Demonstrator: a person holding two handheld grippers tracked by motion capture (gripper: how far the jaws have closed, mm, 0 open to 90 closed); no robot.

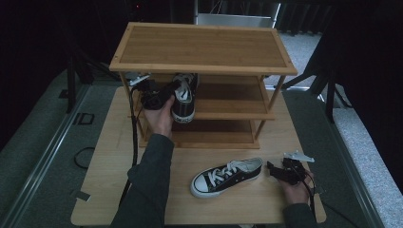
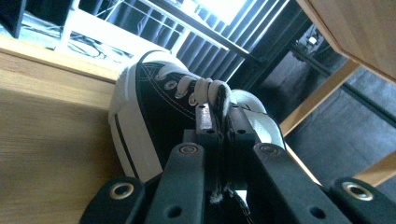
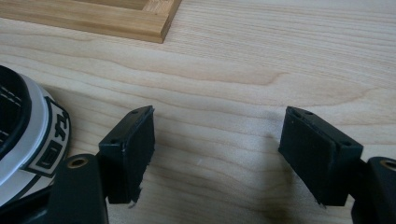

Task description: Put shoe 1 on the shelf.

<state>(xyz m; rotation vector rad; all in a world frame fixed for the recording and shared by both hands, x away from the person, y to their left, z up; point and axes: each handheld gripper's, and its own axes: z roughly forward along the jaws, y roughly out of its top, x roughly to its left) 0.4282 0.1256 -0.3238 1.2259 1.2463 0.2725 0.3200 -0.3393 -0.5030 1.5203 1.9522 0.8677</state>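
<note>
Left gripper, upper left of centre in the high view, has its jaws pinched tight on the collar of a black sneaker resting on the wooden rack's middle shelf. Lower centre, second sneaker lies on the table. Right gripper, lower right, spread wide, holding nothing, just beside that shoe's heel.

The high view looks down on the bench; both gripper views look closely along their tongs, sharing its wood.

Dark curtains, grey carpet
</note>
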